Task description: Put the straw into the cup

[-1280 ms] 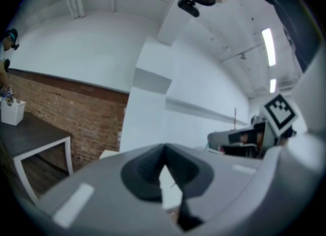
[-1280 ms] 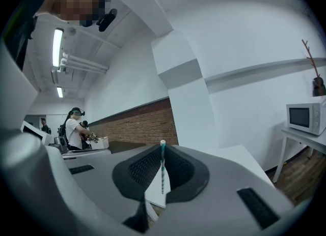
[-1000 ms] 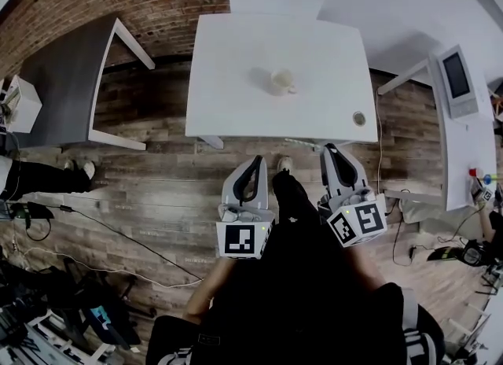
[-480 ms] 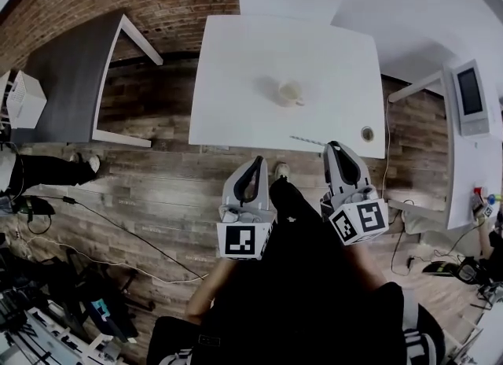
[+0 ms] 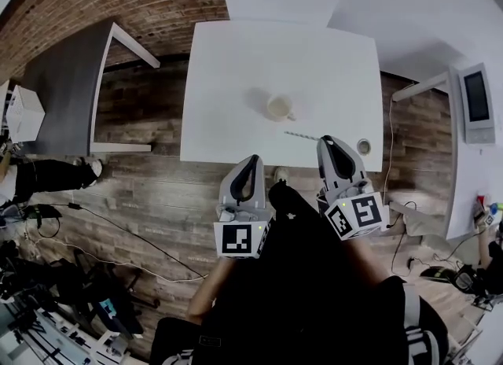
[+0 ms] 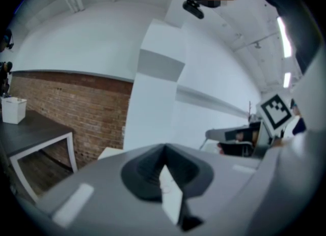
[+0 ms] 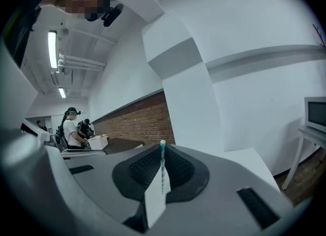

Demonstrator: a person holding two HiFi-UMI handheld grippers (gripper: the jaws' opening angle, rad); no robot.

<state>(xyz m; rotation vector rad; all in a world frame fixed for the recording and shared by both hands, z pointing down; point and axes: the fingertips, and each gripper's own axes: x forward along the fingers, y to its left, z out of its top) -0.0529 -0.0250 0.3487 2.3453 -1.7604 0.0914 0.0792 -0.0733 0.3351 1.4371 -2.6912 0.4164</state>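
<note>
A white cup [image 5: 279,107] with a handle stands near the middle of the white table [image 5: 236,72]. My right gripper [image 5: 328,143] reaches over the table's front edge, shut on a thin teal-and-white striped straw [image 5: 302,135] that sticks out leftward toward the cup and ends short of it. In the right gripper view the straw [image 7: 162,161] stands upright between the closed jaws of the right gripper [image 7: 162,179]. My left gripper [image 5: 251,165] hangs over the wooden floor just in front of the table, shut and holding nothing. The left gripper [image 6: 164,176] shows only its pads pressed together.
A small round object [image 5: 363,146] lies near the table's front right corner. A dark grey table [image 5: 63,72] with a white box [image 5: 20,112] stands at the left, a white desk with a monitor [image 5: 475,96] at the right. Cables [image 5: 118,234] run across the floor.
The table has come closer in the head view. My right gripper, with the straw in it, has moved from in front of the table to over its front edge. The left gripper kept its pose.
</note>
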